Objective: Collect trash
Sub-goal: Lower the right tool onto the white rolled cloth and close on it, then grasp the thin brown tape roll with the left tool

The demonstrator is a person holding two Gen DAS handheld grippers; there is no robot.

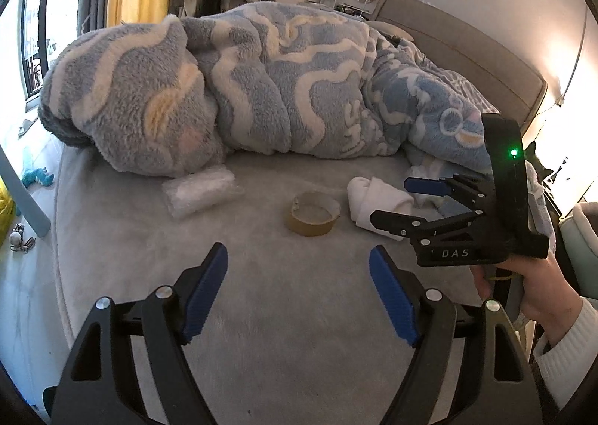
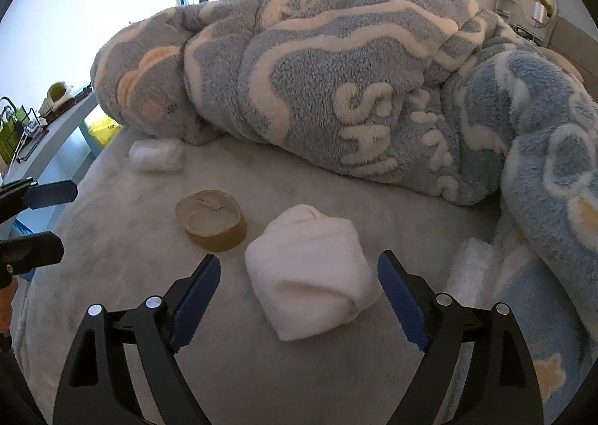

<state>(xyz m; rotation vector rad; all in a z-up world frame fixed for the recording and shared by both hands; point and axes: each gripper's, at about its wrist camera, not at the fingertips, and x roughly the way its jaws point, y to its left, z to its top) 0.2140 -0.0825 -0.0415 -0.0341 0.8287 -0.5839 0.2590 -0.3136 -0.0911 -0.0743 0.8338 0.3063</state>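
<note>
On the grey bed sheet (image 1: 261, 275) lie a nearly spent brown tape roll (image 1: 313, 213) (image 2: 211, 220), a clear bubble-wrap packet (image 1: 202, 190) (image 2: 157, 155) and a rolled white cloth (image 1: 377, 200) (image 2: 310, 271). My left gripper (image 1: 298, 262) is open and empty, a little in front of the tape roll. My right gripper (image 2: 299, 268) (image 1: 390, 200) is open, its blue pads on either side of the white roll without touching it. A second bubble-wrap piece (image 2: 472, 268) lies at the right by the blanket.
A bulky blue and cream fleece blanket (image 1: 261, 81) (image 2: 336, 81) is heaped across the back of the bed. The floor on the left holds a teal toy (image 1: 37, 176) and a yellow bag (image 2: 101, 128). A desk (image 2: 45, 141) stands at the left.
</note>
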